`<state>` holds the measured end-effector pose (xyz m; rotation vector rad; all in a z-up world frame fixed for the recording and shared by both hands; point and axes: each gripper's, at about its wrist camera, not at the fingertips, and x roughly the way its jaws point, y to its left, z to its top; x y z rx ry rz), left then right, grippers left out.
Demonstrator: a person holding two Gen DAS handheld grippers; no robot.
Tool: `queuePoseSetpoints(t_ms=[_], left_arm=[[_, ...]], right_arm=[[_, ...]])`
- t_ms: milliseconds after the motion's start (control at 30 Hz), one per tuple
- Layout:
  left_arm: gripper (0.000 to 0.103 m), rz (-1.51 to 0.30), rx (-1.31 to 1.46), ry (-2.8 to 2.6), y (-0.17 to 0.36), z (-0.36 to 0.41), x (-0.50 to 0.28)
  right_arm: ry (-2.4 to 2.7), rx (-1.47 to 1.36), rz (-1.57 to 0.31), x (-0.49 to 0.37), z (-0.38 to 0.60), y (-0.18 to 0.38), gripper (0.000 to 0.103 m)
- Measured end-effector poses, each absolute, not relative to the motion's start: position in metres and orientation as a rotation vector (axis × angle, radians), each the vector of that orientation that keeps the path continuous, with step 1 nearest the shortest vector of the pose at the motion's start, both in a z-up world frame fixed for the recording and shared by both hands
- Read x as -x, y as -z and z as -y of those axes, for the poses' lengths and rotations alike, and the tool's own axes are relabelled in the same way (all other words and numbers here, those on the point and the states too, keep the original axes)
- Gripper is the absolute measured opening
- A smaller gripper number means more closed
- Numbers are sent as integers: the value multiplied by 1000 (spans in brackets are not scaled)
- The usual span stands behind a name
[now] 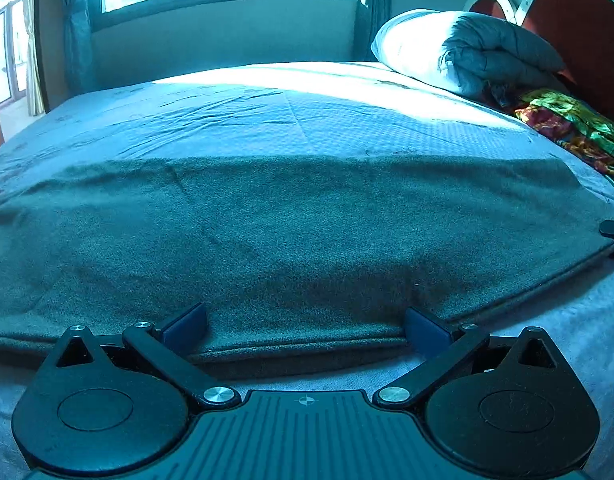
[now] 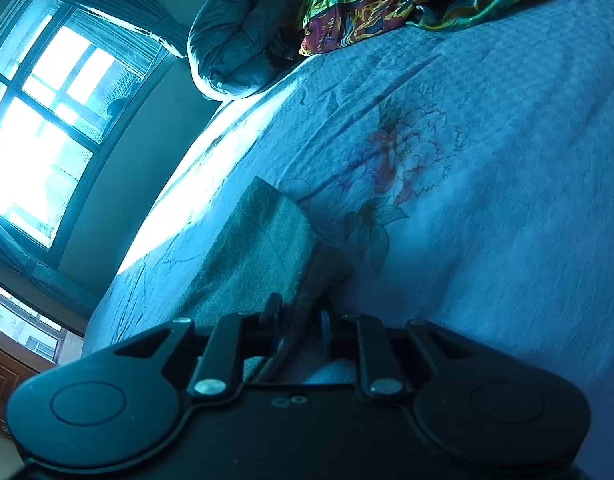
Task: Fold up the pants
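Right gripper (image 2: 297, 326) pinches the pants (image 1: 299, 232) hem; left gripper (image 1: 307, 328) is wide — take the near edge squarely; lift evenly.

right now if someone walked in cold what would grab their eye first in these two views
The dark grey-green pants spread flat across the near side of the bed, with the left gripper open over their near edge. The right gripper pinches a lifted corner of the pants. At the head of the bed lie a rolled grey quilt and a bright multicoloured cloth.
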<state>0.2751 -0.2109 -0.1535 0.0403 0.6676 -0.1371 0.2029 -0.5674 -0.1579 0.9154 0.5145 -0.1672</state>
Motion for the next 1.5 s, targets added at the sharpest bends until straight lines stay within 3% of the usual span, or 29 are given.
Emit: queuePoseSetpoints(t_ms=[133, 267, 467, 633, 800, 900, 967, 1000, 1033, 1067, 1267, 1300, 1333, 1367, 1500], left_arm=[[103, -627, 9, 71, 148, 204, -268], [103, -638, -102, 49, 163, 216, -274], [103, -628, -63, 40, 161, 213, -276], [103, -564, 88, 29, 129, 128, -248], [103, -520, 124, -125, 112, 5, -214], [103, -505, 184, -215, 110, -56, -197], [103, -509, 224, -264, 112, -89, -190], [103, -510, 233, -279, 113, -98, -187], [103, -513, 247, -291, 115, -109, -186], [103, -517, 264, -290, 117, -117, -186], [103, -534, 281, -214, 127, -112, -205], [103, -523, 264, -176, 124, -100, -211], [103, -511, 245, -152, 122, -91, -218], [103, -498, 217, -125, 119, -80, -224], [103, -502, 87, -81, 113, -39, -250]], right_arm=[[174, -925, -501, -201, 567, 160, 15], [202, -901, -511, -204, 564, 163, 6], [200, -796, -485, -208, 540, 126, 2], [55, -637, -418, -216, 474, 63, 2], [-176, -540, -408, -239, 341, 29, 2], [-323, -523, -457, -250, 249, 36, 7], [-461, -512, -531, -254, 189, 58, 27], [-538, -469, -629, -258, 161, 73, 32], [-549, -454, -686, -256, 148, 83, 24], [-540, -480, -669, -248, 146, 89, 16], [-423, -509, -710, -253, 186, 105, 21], [-417, -477, -775, -257, 184, 114, 19], [-414, -476, -799, -256, 186, 121, 11], [-420, -504, -793, -256, 194, 117, 10], [-347, -481, -610, -252, 239, 81, 22]])
